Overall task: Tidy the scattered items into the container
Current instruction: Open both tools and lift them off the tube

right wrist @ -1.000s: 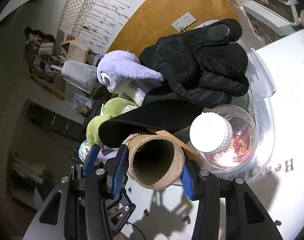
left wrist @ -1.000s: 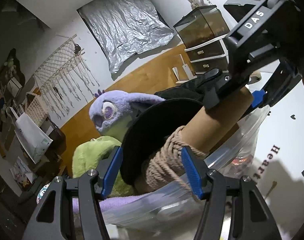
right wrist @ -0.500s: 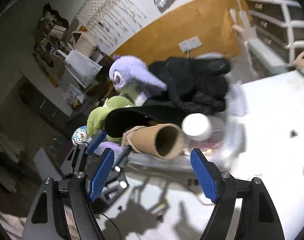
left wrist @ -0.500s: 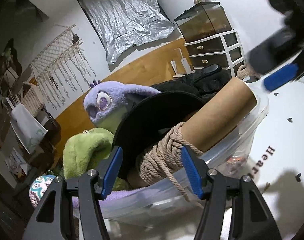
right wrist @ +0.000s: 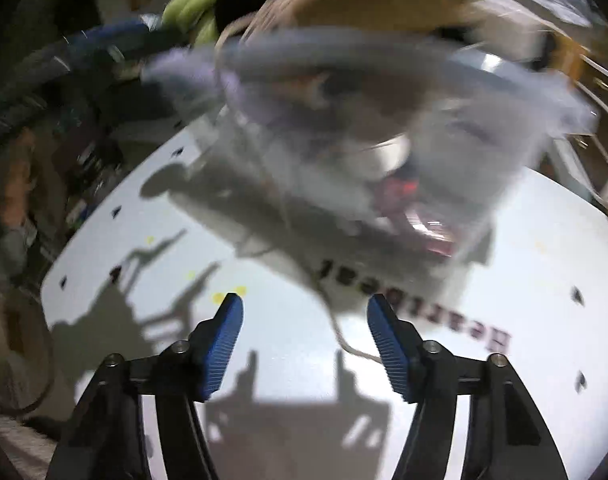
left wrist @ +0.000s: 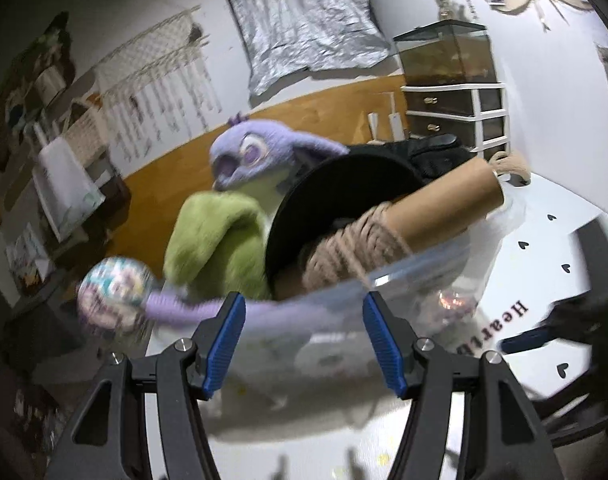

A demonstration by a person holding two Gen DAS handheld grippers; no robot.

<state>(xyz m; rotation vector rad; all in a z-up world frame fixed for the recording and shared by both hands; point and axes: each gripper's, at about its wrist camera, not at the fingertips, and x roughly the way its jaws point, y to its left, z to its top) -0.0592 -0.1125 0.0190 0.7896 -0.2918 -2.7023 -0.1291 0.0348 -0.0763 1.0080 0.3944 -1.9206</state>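
Observation:
A clear plastic container (left wrist: pixel 416 280) stands on the white table and is piled full. In it are a cardboard tube wound with twine (left wrist: pixel 408 216), a black cap (left wrist: pixel 336 200), black gloves (left wrist: pixel 432 152), a purple and green plush toy (left wrist: pixel 240 176) and a jar (left wrist: pixel 452 300). My left gripper (left wrist: pixel 304 344) is open and empty just in front of the container wall. My right gripper (right wrist: pixel 306 344) is open and empty, low over the table in front of the blurred container (right wrist: pixel 384 128). The right gripper also shows at the right edge of the left wrist view (left wrist: pixel 544 336).
The white table (right wrist: pixel 424 380) carries black lettering and small heart marks. A loose twine end (right wrist: pixel 344 332) trails onto it. A white drawer unit (left wrist: pixel 464 116) with a glass tank (left wrist: pixel 444 48) stands behind, by a wooden floor (left wrist: pixel 184 168).
My right gripper let go of the cardboard tube, opened, pulled back and dropped low in front of the container. My left gripper drew back a little; the tube now rests in the container.

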